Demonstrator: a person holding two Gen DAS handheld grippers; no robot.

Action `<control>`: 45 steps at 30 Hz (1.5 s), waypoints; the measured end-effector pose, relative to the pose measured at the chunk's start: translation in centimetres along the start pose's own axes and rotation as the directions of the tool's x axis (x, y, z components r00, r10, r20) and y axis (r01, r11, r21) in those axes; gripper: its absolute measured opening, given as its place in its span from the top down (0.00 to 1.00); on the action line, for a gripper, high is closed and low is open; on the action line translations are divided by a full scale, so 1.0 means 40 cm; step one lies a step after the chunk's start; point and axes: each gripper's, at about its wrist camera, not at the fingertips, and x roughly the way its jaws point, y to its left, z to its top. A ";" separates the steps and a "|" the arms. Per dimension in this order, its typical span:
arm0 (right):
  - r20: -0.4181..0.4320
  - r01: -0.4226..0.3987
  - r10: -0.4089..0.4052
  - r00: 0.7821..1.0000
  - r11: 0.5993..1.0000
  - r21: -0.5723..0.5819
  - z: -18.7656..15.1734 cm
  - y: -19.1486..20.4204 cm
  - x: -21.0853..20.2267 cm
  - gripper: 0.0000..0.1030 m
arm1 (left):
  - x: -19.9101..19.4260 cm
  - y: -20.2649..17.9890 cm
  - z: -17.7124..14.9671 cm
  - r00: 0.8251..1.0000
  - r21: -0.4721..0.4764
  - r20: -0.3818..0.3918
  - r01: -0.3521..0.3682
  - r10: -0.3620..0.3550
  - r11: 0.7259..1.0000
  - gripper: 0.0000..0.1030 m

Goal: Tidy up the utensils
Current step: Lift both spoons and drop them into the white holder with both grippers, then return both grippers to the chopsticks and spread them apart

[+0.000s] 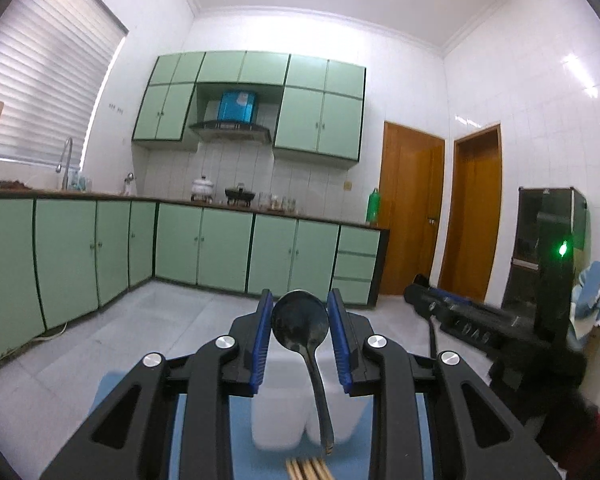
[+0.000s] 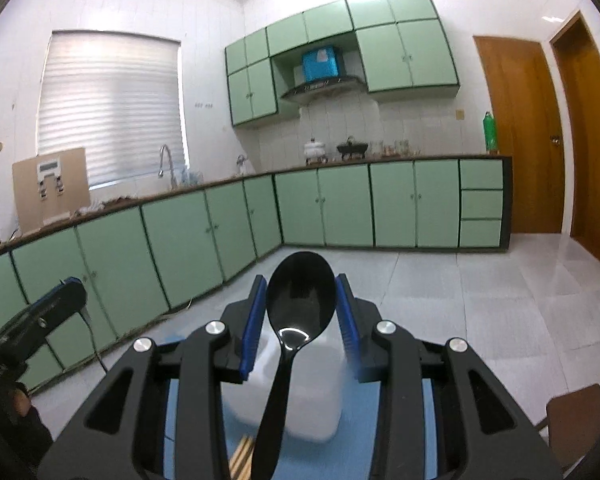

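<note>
Black spoon [image 1: 300,322], larger black spoon [image 2: 300,300], both raised

No legible text, label, brand or number appears in either view; markings on the brown cardboard panel [image 2: 51,188], far left of the jaws, are too small to read.

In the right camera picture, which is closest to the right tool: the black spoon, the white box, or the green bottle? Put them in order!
1. Black spoon: between the right tool's blue pads.
2. White box: just below, on the blue mat.
3. Green bottle: far across the kitchen, on the counter's right end.
</note>
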 end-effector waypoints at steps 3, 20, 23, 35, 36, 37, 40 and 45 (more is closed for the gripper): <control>0.026 0.023 -0.024 0.999 0.999 0.032 0.022 -0.024 0.061 0.68 | 0.059 -0.007 0.037 0.999 0.033 0.028 -0.020 0.019 0.999 0.73; -0.115 0.086 -0.077 0.990 0.993 0.078 -0.082 -0.054 0.273 0.64 | 0.316 0.013 -0.055 0.982 0.065 -0.175 -0.064 0.074 0.996 0.73; -0.113 0.074 -0.065 0.992 0.994 0.082 -0.077 -0.046 0.252 0.55 | 0.299 0.016 -0.061 0.979 0.058 -0.189 -0.065 0.075 0.996 0.73; -0.267 0.054 -0.018 0.964 0.990 0.131 -0.165 -0.029 -0.005 0.35 | 0.053 -0.006 -0.102 0.954 0.028 -0.291 -0.065 0.070 0.998 0.51; -0.284 0.050 -0.011 0.959 0.990 0.132 -0.183 -0.021 -0.028 0.35 | 0.034 -0.010 -0.115 0.945 0.026 -0.318 -0.068 0.073 0.997 0.49; -0.312 0.049 -0.006 0.950 0.990 0.129 -0.212 -0.007 -0.058 0.34 | 0.010 -0.014 -0.136 0.936 0.021 -0.344 -0.066 0.069 0.998 0.49; -0.391 0.035 0.008 0.920 0.994 0.104 -0.289 0.037 -0.128 0.32 | -0.057 -0.025 -0.210 0.895 -0.005 -0.443 -0.059 0.051 0.998 0.47; -0.518 0.070 -0.003 0.855 0.991 0.110 -0.429 0.091 -0.214 0.32 | -0.139 -0.037 -0.330 0.808 -0.024 -0.587 -0.080 0.051 0.996 0.46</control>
